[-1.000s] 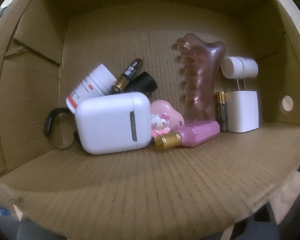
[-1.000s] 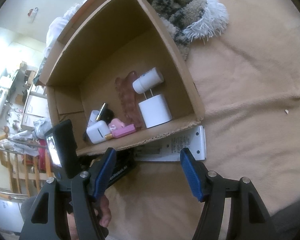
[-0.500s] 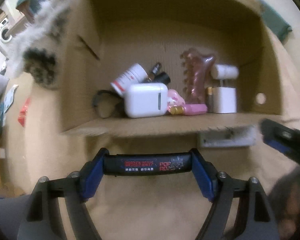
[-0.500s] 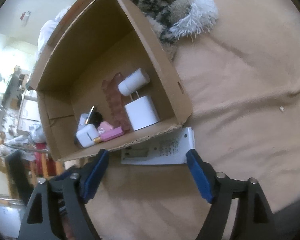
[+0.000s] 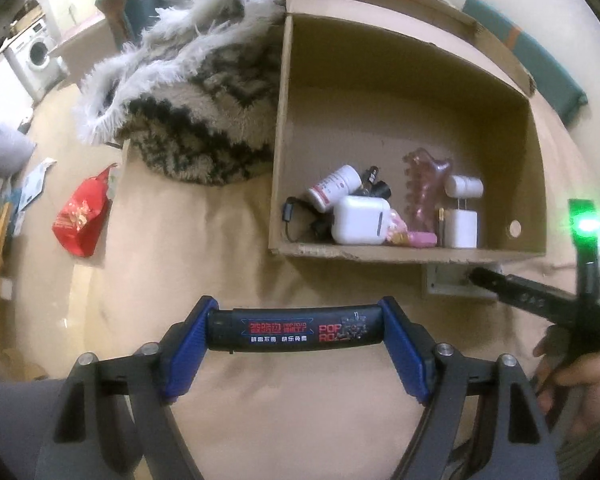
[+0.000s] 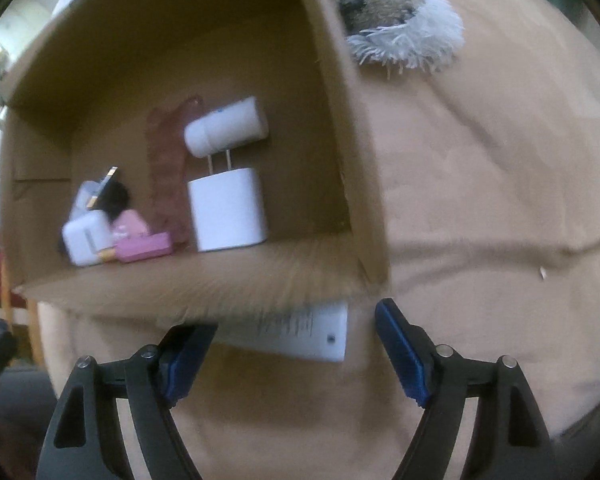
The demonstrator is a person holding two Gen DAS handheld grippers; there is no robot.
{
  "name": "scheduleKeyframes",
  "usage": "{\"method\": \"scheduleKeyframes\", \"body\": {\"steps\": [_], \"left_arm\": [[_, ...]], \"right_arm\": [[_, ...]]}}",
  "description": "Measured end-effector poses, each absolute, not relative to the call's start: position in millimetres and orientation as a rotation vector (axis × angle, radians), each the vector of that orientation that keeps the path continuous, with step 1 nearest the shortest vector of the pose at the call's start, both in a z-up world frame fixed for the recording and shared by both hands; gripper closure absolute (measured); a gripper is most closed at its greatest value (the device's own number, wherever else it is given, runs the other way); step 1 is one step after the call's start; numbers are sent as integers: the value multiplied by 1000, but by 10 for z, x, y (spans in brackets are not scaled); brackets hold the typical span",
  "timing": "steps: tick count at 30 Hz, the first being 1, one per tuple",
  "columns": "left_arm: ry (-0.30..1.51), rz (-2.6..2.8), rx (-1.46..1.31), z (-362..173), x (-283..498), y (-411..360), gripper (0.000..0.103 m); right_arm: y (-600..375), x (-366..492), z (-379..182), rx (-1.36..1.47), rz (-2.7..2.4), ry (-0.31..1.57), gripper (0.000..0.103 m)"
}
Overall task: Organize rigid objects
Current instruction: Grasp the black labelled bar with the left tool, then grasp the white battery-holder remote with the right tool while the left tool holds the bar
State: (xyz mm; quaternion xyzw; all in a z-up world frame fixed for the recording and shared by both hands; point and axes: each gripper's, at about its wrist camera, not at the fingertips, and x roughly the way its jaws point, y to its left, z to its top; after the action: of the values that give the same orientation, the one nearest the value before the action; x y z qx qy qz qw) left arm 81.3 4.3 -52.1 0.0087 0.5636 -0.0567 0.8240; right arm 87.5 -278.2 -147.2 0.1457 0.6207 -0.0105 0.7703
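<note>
One black lighter (image 5: pixel 296 330) clamped crosswise in left claw (image 5: pixel 296 344), cardboard box (image 5: pixel 404 255) beyond

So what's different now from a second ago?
The left gripper, clamped on a black printed bar, pulled up and back out of the brown cardboard box. The right gripper sank toward the flat white labelled slab under the box's front edge, its empty jaws just opening wider. The box's contents stayed put.

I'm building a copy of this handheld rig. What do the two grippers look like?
Both match: the left gripper and right gripper have black angular arms with silver pivot bolts and blue ribbed pads on the jaws. Seen from the left wrist, the right unit carries a black upright piece with a glowing green light.
</note>
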Motion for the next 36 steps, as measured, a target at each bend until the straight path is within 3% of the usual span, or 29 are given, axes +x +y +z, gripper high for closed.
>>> {"method": "scheduleKeyframes", "body": {"steps": [18,27,36], "left_arm": [[1166,-47,-43,-486,908,180,24],[1178,-22,-49,-531,933,229,24],[1173,-15,-23,-557,977,167,24]], "right_arm": [[-1894,475,-1472,196,545,1474,16],[-1954,692,-1310,77,365,1351,16],[-1395,1013,-1556,-132,406,1342,15]]}}
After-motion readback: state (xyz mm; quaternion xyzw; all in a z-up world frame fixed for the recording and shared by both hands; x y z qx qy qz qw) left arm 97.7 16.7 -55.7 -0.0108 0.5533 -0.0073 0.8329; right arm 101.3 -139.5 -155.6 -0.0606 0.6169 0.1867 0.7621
